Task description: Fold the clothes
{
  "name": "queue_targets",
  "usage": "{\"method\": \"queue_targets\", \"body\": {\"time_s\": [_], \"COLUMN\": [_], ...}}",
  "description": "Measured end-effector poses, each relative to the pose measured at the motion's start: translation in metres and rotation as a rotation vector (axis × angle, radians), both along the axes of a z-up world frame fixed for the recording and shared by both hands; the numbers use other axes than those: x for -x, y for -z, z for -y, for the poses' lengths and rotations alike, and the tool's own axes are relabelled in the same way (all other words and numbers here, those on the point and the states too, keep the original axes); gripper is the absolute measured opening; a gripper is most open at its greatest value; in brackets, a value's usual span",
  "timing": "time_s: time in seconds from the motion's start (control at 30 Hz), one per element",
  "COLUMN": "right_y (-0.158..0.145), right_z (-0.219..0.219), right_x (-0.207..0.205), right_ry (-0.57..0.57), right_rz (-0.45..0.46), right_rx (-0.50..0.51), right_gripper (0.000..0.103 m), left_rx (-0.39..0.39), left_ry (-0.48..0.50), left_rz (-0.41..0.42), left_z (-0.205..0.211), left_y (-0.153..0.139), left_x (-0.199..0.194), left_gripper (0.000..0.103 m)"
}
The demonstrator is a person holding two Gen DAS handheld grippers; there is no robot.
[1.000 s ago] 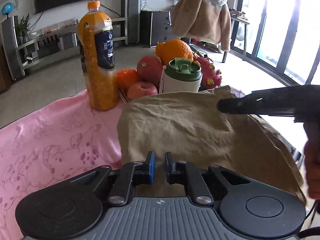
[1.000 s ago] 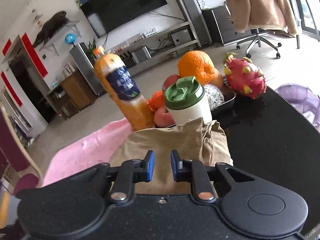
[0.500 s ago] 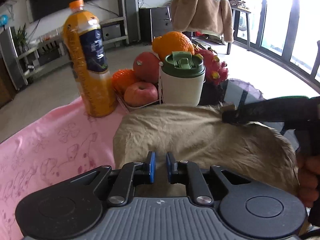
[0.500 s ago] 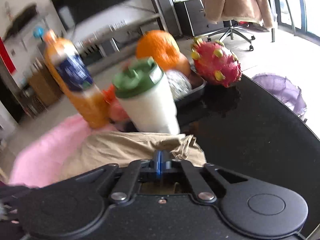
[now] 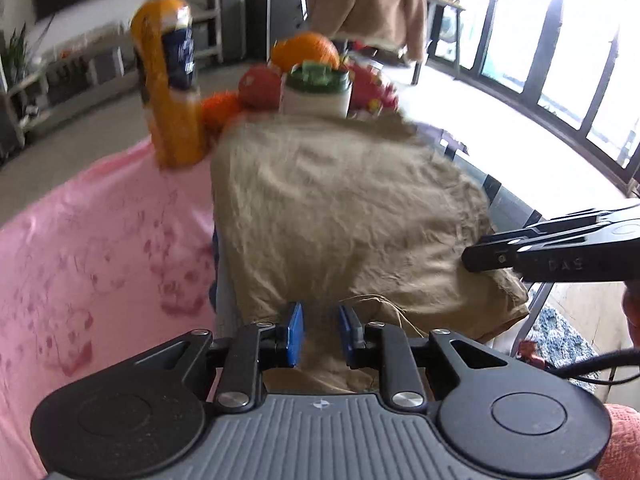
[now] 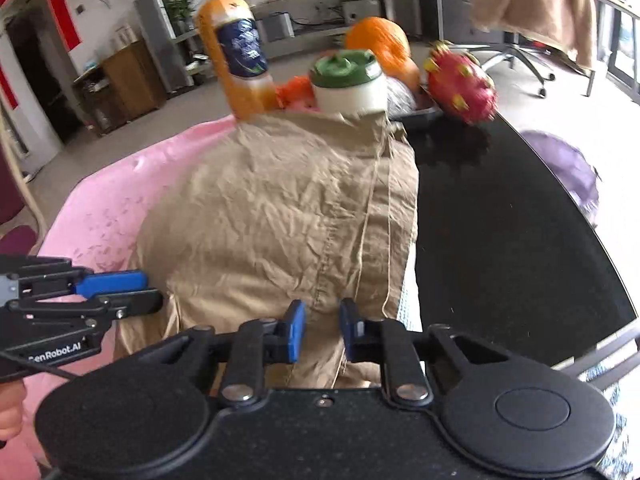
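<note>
A crumpled tan garment [image 5: 340, 208] lies spread flat, its left part over a pink cloth [image 5: 100, 248] and its right part on the black table [image 6: 500, 220]. My left gripper [image 5: 320, 332] is at the garment's near edge; its jaws are opening, with the tan hem lying loose between the blue pads. My right gripper [image 6: 322, 332] is at the near edge of the same garment [image 6: 280, 216], close to a seam and drawstrings. Its jaws are opening too, with cloth between them that is not pinched. Each gripper shows from the side in the other view: the right gripper [image 5: 472, 258] and the left gripper [image 6: 116, 292].
Behind the garment stand an orange juice bottle [image 5: 170, 92], a white cup with a green lid [image 5: 316, 92] and a tray of fruit with an orange [image 5: 304, 48] and a dragon fruit [image 6: 460, 84]. A tan coat [image 5: 368, 4] hangs over a chair farther back.
Both grippers drew back toward the near edge, dragging the garment out longer and flatter. Their pads, close together on the cloth before, now stand apart.
</note>
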State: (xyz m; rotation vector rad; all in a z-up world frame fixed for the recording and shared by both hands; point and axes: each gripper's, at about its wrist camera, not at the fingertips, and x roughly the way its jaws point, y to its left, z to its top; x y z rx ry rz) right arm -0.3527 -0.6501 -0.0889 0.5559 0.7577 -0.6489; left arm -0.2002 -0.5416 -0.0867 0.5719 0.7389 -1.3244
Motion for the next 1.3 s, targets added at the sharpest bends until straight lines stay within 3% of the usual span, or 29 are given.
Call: {"method": "queue_targets", "body": {"time_s": [0.07, 0.1, 0.17, 0.2, 0.23, 0.27, 0.3, 0.33, 0.37, 0.43, 0.73, 0.97, 1.3], "right_y": [-0.012, -0.020, -0.038, -0.047, -0.056, -0.066, -0.077, -0.087, -0.095, -0.111, -0.164, -0.183, -0.196], "right_z": [-0.002, -0.005, -0.010, -0.012, -0.014, -0.017, -0.020, -0.024, -0.027, -0.039, -0.095, -0.130, -0.177], "right_x": [0.003, 0.005, 0.010, 0.012, 0.016, 0.019, 0.022, 0.025, 0.028, 0.031, 0.033, 0.031, 0.032], "right_ry": [0.030, 0.040, 0.059, 0.069, 0.081, 0.094, 0.108, 0.119, 0.129, 0.140, 0.212, 0.223, 0.205], "right_rz": [0.024, 0.036, 0.059, 0.074, 0.093, 0.112, 0.132, 0.146, 0.154, 0.140, -0.074, -0.205, -0.251], "right_rx": [-0.005, 0.006, 0.029, 0.037, 0.040, 0.040, 0.041, 0.043, 0.045, 0.055, 0.063, 0.012, 0.096], "right_gripper": [0.020, 0.022, 0.037, 0.040, 0.049, 0.065, 0.073, 0.086, 0.091, 0.103, 0.103, 0.103, 0.103], "left_rx": [-0.011, -0.011, -0.008, -0.007, -0.010, -0.015, -0.019, -0.019, -0.016, -0.010, -0.008, -0.002, 0.005], "left_ry": [-0.013, -0.025, -0.056, -0.072, -0.087, -0.101, -0.112, -0.126, -0.139, -0.148, -0.132, -0.102, -0.123], "left_rz": [0.020, 0.023, 0.025, 0.025, 0.028, 0.032, 0.036, 0.043, 0.047, 0.038, -0.014, -0.073, -0.067], "left_z": [-0.003, -0.005, -0.011, -0.013, -0.017, -0.020, -0.022, -0.026, -0.029, -0.038, -0.086, -0.126, -0.152], "left_y": [-0.006, -0.011, -0.023, -0.029, -0.035, -0.041, -0.047, -0.054, -0.060, -0.073, -0.119, -0.142, -0.152], "left_x": [0.004, 0.005, 0.005, 0.005, 0.006, 0.007, 0.008, 0.009, 0.010, 0.014, 0.033, 0.043, 0.052], "left_gripper": [0.023, 0.033, 0.044, 0.046, 0.049, 0.058, 0.072, 0.078, 0.085, 0.086, 0.096, 0.101, 0.102]}}
